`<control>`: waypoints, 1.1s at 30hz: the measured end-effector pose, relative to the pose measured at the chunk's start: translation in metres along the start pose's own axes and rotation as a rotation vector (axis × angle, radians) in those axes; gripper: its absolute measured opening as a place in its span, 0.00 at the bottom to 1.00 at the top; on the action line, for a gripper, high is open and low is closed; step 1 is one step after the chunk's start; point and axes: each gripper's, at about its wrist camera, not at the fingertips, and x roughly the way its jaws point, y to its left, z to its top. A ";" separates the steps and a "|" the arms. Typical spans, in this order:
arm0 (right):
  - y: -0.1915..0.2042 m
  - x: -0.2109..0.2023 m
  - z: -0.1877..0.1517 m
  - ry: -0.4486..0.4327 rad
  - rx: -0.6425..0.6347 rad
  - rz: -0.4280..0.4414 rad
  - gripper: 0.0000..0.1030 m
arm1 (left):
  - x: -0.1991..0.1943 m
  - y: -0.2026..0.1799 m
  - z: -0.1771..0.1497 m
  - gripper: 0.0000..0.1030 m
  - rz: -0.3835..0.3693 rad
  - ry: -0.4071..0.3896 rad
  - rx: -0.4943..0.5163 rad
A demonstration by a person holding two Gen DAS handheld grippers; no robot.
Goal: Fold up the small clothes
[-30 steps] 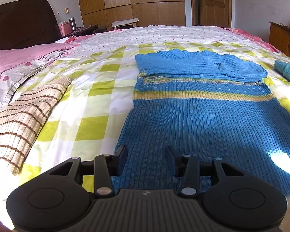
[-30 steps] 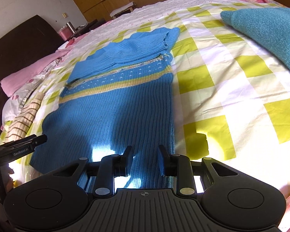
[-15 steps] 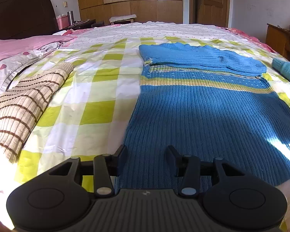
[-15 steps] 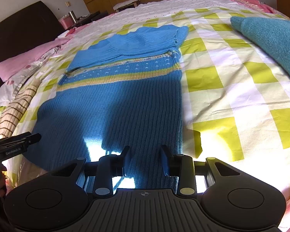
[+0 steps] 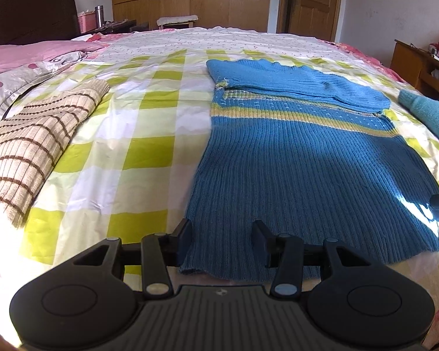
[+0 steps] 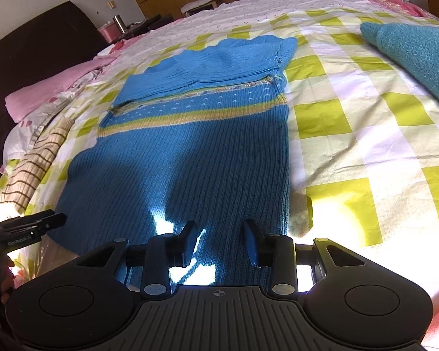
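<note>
your left gripper (image 5: 221, 241) sits low in the left wrist view, jaws partly open, straddling the near-left corner of the blue sweater's (image 5: 301, 169) hem. the knit lies between the jaws but the pads don't press on it, so nothing is held there. the sweater itself lies flat on the bed, on the green-and-white checked sheet (image 5: 149, 152), filling the centre and right of the frame, its top part folded down over the yellow band toward the upper middle.

over on the right wrist view, your right gripper (image 6: 221, 241) is at the bottom centre, over the near-right part of the hem, and its jaws are opening. the sweater (image 6: 196, 158) runs between them, and the pads stand off the fabric. sunlight hits the hem right at the fingertips. at the lower left edge of that frame you can see the tip of your left gripper (image 6: 41, 225) just at the sweater's near-left corner.

a brown-striped beige garment (image 5: 32, 143) lies at the left of the left wrist frame, well apart from the sweater. a teal knit (image 6: 415, 55) rests at the upper right of the right wrist frame. pink pillows (image 5: 23, 55) sit at the upper left by the dark headboard.
</note>
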 end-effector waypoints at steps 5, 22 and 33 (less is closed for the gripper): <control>-0.004 -0.006 -0.004 0.002 0.004 0.001 0.35 | -0.001 0.000 -0.001 0.50 -0.020 0.018 0.032; -0.006 -0.012 -0.015 0.014 -0.013 0.002 0.34 | 0.001 0.012 -0.002 0.41 0.006 0.018 -0.025; -0.013 -0.013 -0.015 0.009 0.022 0.012 0.33 | -0.001 0.013 -0.003 0.23 -0.050 0.023 -0.051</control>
